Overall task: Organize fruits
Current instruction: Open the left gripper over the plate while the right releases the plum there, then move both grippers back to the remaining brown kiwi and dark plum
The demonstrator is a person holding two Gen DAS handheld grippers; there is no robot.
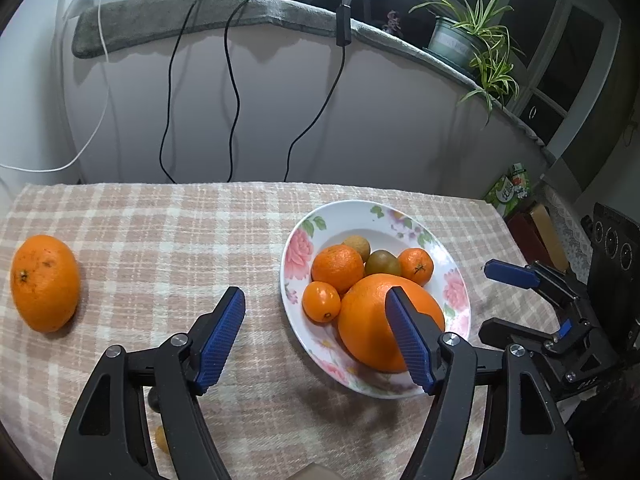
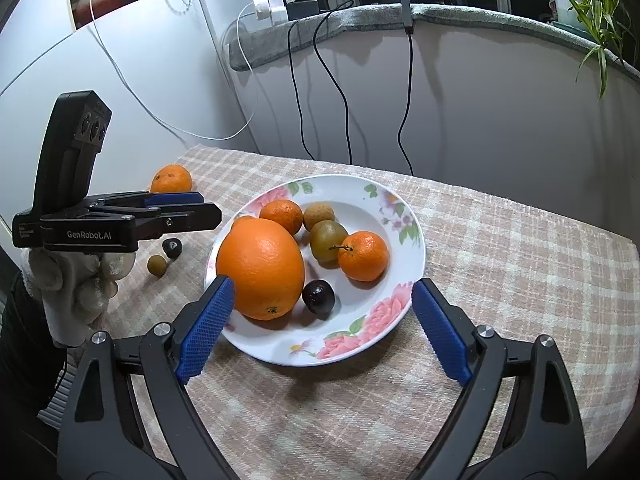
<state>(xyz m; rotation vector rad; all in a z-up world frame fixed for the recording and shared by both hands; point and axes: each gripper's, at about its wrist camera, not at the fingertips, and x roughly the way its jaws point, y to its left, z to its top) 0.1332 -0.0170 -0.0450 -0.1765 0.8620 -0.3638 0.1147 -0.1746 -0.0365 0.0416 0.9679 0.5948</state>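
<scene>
The plate [image 2: 416, 240] sits mid-bench on the checked cloth [image 2: 500, 264] and serves as the gathering point: a big orange [image 2: 262, 266] lies at its near left side, with two mandarins [image 2: 363, 255], a smaller orange [image 2: 281, 216], a green fruit [image 2: 328, 240], a tan fruit [image 2: 319, 216] and a dark fruit [image 2: 318, 297] around it. The right gripper [image 2: 320, 328] hangs over the plate's near rim, fingers released wide and empty, straddling the plate without touching fruit. The left gripper [image 1: 316, 340], held in a gloved hand [image 2: 76, 280], hovers left of the plate, fingers also spread and grasping nothing. A second orange [image 1: 45, 282] lies well left of the plate on the cloth, and a small tan fruit [image 2: 157, 265] and a dark one [image 2: 172, 248] rest just left of it. These strays probably still need to join the plate, and the left gripper seems best placed for them.
</scene>
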